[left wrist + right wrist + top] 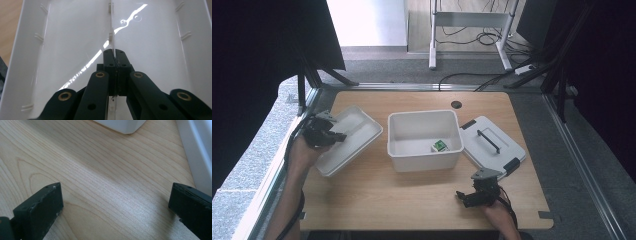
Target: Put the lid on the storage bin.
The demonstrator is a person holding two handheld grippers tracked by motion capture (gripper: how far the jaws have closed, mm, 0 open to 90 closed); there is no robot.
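Note:
A white shallow tray (354,135) hangs tilted over the table's left side, and my left gripper (339,136) holds it from its left edge. In the left gripper view the jaws (114,53) are pinched together on the tray's thin middle rib (111,30), with the tray's glossy floor (75,37) spreading out on both sides. Near the front right of the table my right gripper (464,197) rests low with its jaws wide apart. In the right gripper view only bare wood lies between its two pads (116,197).
A deep white bin (424,155) stands mid-table with a small green-and-white box (440,146) inside. A white lid (499,155) with a black handle lies to its right. The bin's corner (122,125) and lid edge (197,152) lie ahead of the right gripper. Wooden table (402,195).

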